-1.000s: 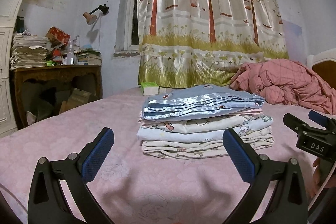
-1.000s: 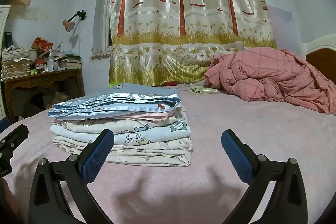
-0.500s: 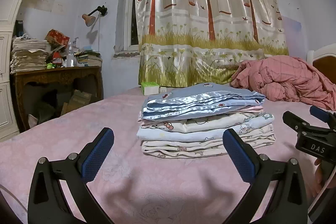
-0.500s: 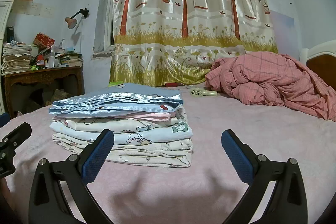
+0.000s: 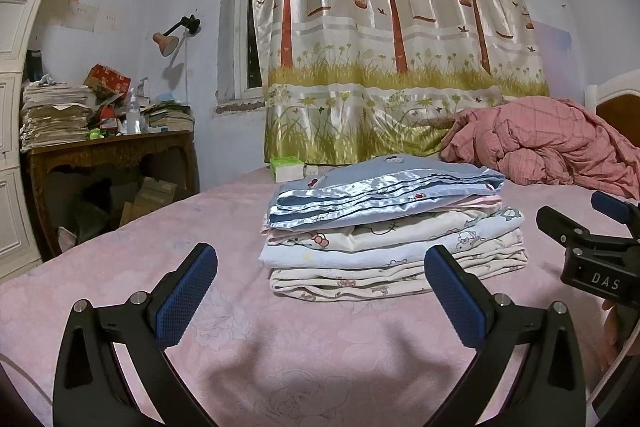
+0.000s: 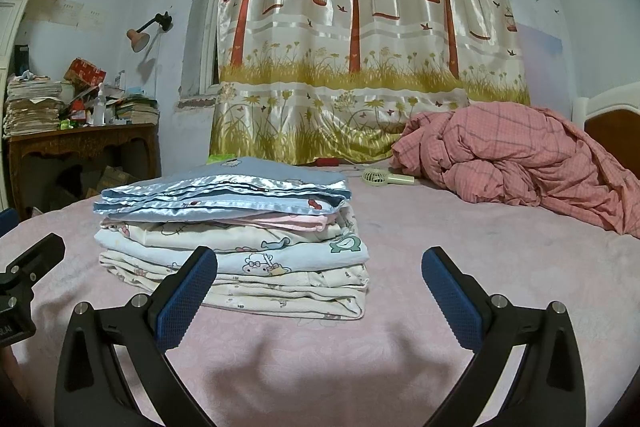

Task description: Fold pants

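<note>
A neat stack of folded pants (image 5: 392, 227) rests on the pink bedsheet (image 5: 180, 227), with a shiny blue pair on top and cartoon-print cream and pale blue pairs under it. My left gripper (image 5: 320, 291) hovers open just in front of the stack, nothing between its blue pads. From the right wrist view the same stack (image 6: 236, 231) lies left of centre, and my right gripper (image 6: 318, 291) is open and empty before its right corner. The right gripper's black body (image 5: 596, 259) shows at the right edge of the left wrist view; the left gripper (image 6: 24, 279) shows at the right wrist view's left edge.
A crumpled pink checked quilt (image 6: 512, 159) lies at the back right by the headboard (image 6: 612, 123). A small hand fan (image 6: 384, 178) and a green box (image 5: 286, 169) sit near the tree-print curtain (image 5: 392, 47). A cluttered wooden desk (image 5: 112, 155) stands left of the bed.
Both views have shifted slightly, tilting up and drawing a little back; the stack looks unchanged and both grippers stay open.
</note>
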Available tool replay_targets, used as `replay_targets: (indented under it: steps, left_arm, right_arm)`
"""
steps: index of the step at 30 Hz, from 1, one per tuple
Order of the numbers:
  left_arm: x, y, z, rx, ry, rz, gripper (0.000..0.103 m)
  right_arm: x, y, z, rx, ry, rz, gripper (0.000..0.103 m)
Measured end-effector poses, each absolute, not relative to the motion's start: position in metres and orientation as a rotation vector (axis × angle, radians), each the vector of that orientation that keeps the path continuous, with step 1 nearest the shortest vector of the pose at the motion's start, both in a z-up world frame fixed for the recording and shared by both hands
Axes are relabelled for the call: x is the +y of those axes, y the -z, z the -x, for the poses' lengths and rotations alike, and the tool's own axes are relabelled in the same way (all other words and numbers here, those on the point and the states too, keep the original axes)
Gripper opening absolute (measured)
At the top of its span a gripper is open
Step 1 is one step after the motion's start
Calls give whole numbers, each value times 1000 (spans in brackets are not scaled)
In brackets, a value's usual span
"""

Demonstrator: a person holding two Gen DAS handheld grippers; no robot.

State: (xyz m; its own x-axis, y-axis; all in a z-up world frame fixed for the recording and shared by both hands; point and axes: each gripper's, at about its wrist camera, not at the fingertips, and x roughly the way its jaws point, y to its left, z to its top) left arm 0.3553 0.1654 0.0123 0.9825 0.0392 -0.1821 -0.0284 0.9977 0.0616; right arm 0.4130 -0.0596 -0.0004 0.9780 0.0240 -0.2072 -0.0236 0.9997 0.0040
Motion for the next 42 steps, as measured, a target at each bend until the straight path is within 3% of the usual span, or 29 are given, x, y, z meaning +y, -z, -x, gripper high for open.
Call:
replay_targets:
  steps: [42]
  left_arm:
    - [165, -10, -356, 188, -40, -78, 103]
  right_arm:
    - [-77, 5, -423, 234, -37, 30, 103]
